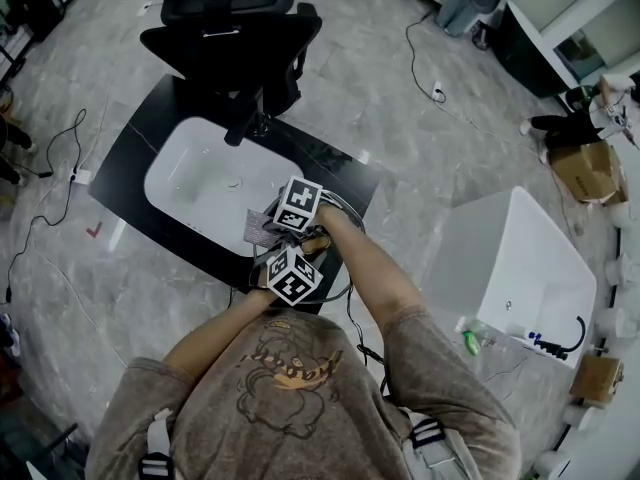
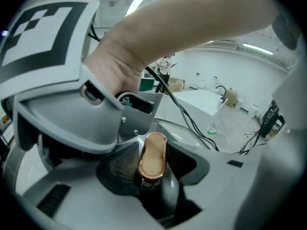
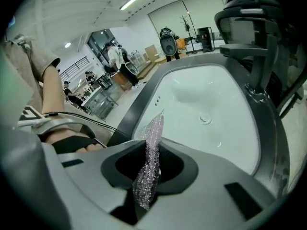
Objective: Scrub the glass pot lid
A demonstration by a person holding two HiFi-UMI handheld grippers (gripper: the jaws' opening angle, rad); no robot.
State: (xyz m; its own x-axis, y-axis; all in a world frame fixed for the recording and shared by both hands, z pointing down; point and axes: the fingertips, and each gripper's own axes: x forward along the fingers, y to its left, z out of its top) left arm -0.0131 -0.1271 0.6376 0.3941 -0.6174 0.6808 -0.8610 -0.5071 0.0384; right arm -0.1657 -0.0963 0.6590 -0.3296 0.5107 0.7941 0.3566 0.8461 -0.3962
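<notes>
My left gripper (image 2: 153, 163) is shut on the copper-coloured knob (image 2: 153, 156) of the glass pot lid (image 2: 191, 129); the lid's clear dome and rim curve away behind the jaws. In the head view that gripper (image 1: 298, 266) holds the lid (image 1: 338, 286) by its knob (image 1: 316, 242) over the near edge of the black counter. My right gripper (image 3: 148, 170) is shut on a sparkly silver scrub cloth (image 3: 150, 152), which sticks up between its jaws. In the head view the right gripper (image 1: 286, 218) and cloth (image 1: 259, 229) sit just beyond the lid, right beside the left gripper.
A white sink basin (image 1: 200, 183) is set in the black counter (image 1: 130, 163), with a black faucet (image 1: 243, 128) at its far side. A black chair (image 1: 230, 28) stands behind. A second white sink unit (image 1: 530, 278) stands to the right. Cables lie on the floor.
</notes>
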